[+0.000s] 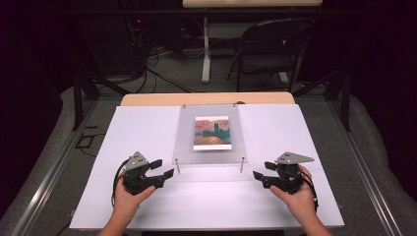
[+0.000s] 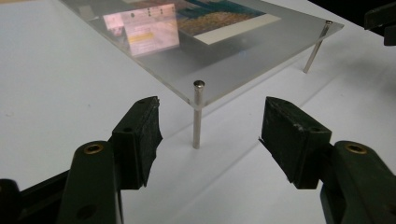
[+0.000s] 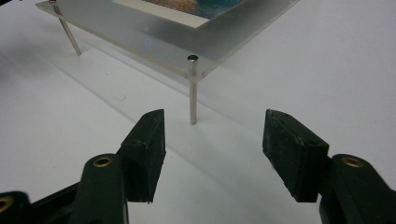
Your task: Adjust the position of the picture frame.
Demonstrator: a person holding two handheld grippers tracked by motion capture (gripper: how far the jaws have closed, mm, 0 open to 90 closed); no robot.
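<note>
The left gripper (image 2: 211, 140) is seen from behind its two black jaws, which stand wide apart with nothing gripped between them. Beyond the gap, a metal pin (image 2: 198, 114) is seen upright on the white table surface (image 2: 56, 70); it passes through the near corner of a clear acrylic panel (image 2: 261, 44) and carries that corner above the table. The pin is apart from both pads. A second pin (image 2: 315, 46) is seen at the panel's far right corner. A picture (image 2: 219, 16) with a white border lies under the panel, partly masked by a bright reflection (image 2: 142, 28). Part of another dark gripper (image 2: 383, 23) is noted at the upper right edge.
</note>
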